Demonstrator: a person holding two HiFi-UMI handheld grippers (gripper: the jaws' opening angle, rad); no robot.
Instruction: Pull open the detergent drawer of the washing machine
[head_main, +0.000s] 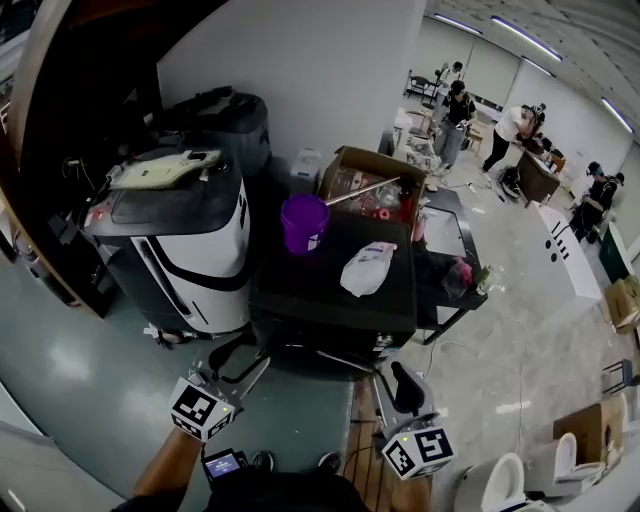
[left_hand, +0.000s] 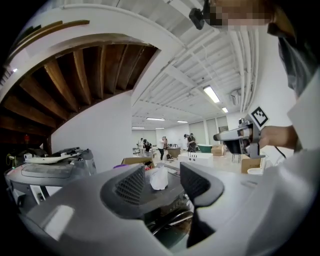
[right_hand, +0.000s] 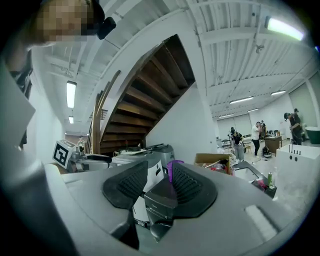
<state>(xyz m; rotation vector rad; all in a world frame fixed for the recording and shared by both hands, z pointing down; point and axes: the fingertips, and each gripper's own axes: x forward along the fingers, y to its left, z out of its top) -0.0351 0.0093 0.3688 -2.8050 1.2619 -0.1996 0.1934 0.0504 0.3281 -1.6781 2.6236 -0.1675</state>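
The washing machine (head_main: 300, 295) is a low black box in the middle of the head view, with a purple cup (head_main: 304, 222) and a white bag (head_main: 367, 268) on its top. Its detergent drawer cannot be made out. My left gripper (head_main: 243, 372) hovers just before its near left corner, and my right gripper (head_main: 400, 380) before its near right corner. Neither touches it. Both point level at it with nothing between the jaws. In the right gripper view the machine's dark front (right_hand: 157, 200) shows past the jaws; in the left gripper view the white bag (left_hand: 159, 177) does.
A white and black appliance (head_main: 185, 240) with a dark lid stands left of the machine. An open cardboard box (head_main: 370, 185) sits behind it, a black table (head_main: 445, 240) to its right. Several people (head_main: 515, 130) work at the far back right. White tubs (head_main: 500, 485) stand near right.
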